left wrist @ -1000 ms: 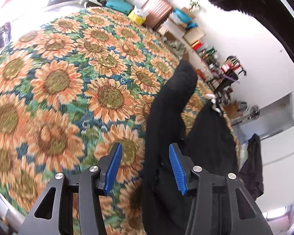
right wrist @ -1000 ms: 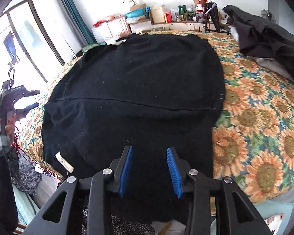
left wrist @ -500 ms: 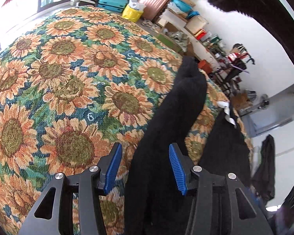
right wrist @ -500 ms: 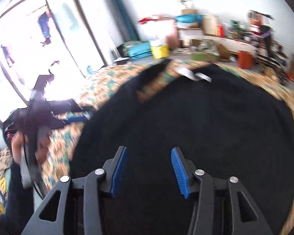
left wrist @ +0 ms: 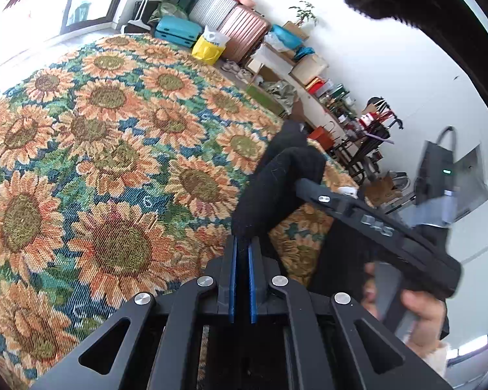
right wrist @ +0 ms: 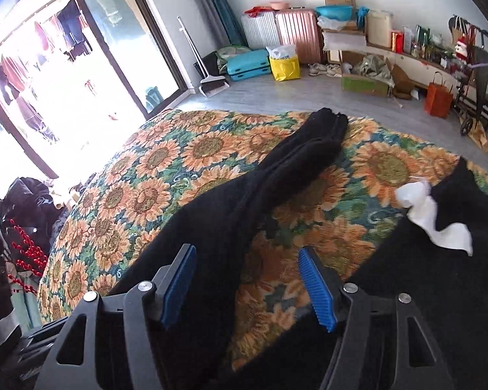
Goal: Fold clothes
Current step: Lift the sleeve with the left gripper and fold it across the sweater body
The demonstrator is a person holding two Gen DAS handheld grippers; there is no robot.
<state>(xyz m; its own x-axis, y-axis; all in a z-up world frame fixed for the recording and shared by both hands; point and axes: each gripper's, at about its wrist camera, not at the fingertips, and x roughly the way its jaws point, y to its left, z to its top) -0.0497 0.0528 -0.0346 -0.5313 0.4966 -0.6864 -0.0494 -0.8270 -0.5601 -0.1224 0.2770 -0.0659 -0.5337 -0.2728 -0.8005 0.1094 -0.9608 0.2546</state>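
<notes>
A black sweater lies on the sunflower bedspread [left wrist: 97, 162]. Its long sleeve [left wrist: 276, 188] rises in a fold from the cloth. My left gripper [left wrist: 242, 247] is shut on the near end of that sleeve. In the right wrist view the sleeve [right wrist: 276, 169] runs from the far edge of the bed down between the blue pads [right wrist: 315, 289] of my right gripper [right wrist: 247, 287], whose jaws are opening without pressing on it. The sweater's body [right wrist: 439, 292] with white labels [right wrist: 436, 217] lies to the right. A hand [left wrist: 419, 308] holds the right gripper [left wrist: 304, 187] beside the sleeve.
Beyond the bed stand suitcases [right wrist: 296, 35], a yellow bag [right wrist: 284, 66], a broom [right wrist: 211, 81] and cluttered shelves [right wrist: 390, 39] along the wall. A glass door [right wrist: 65, 65] is at the left, with a dark bag [right wrist: 26, 201] by the bed's edge.
My left gripper has shut on the sleeve and lifted a fold of it. My right gripper swung left across the sweater's body to the sleeve, and its jaws spread wider.
</notes>
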